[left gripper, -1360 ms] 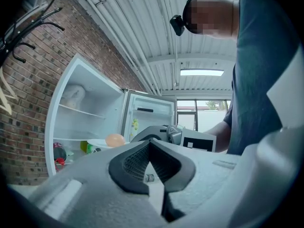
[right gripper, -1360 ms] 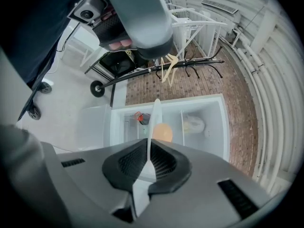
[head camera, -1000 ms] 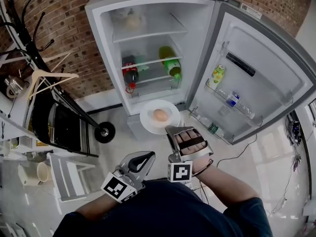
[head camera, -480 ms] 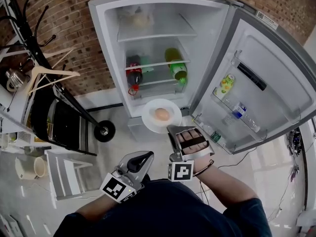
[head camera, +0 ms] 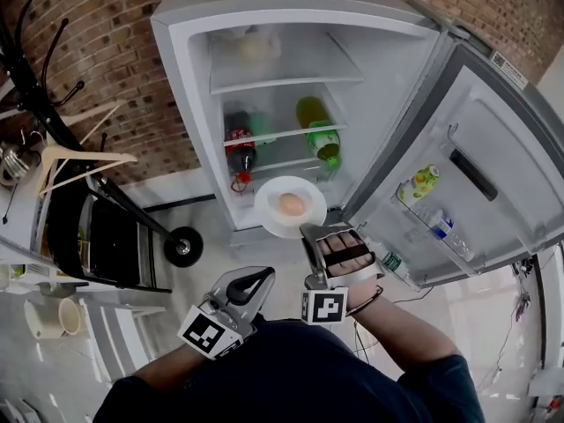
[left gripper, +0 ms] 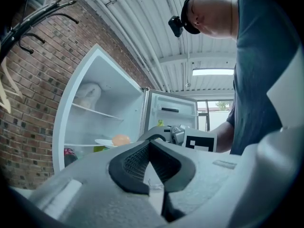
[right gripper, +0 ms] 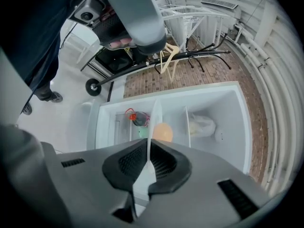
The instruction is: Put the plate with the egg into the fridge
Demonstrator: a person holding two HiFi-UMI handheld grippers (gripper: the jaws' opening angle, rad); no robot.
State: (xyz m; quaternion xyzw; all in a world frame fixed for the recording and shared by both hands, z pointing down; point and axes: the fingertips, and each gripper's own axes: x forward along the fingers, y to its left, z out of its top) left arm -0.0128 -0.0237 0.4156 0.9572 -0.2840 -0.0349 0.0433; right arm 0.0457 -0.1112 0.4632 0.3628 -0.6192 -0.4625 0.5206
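A white plate (head camera: 275, 219) with a brown egg (head camera: 289, 204) on it is held level in front of the open fridge (head camera: 189, 95), at about its lowest shelf. My right gripper (head camera: 310, 231) is shut on the plate's near rim. In the right gripper view the plate (right gripper: 154, 113) shows edge-on between the pads, with the egg (right gripper: 162, 131) beyond and the fridge (right gripper: 237, 127) behind. My left gripper (head camera: 254, 280) hangs back near the person's body, shut on nothing. From the left gripper view (left gripper: 151, 145) the plate (left gripper: 105, 142) and egg (left gripper: 120, 139) show off to the left.
The fridge holds a wrapped bundle (head camera: 256, 46) on its top shelf, and a cola bottle (head camera: 238, 143) and a green bottle (head camera: 316, 129) below. The open door (head camera: 480, 161) at right carries small bottles (head camera: 421, 181). A coat rack with hangers (head camera: 77, 160) and a black wheeled cart (head camera: 110, 233) stand at left.
The person has moved closer to the fridge. The plate in the right gripper now sits nearer the fridge's opening. The left gripper has kept its place by the body.
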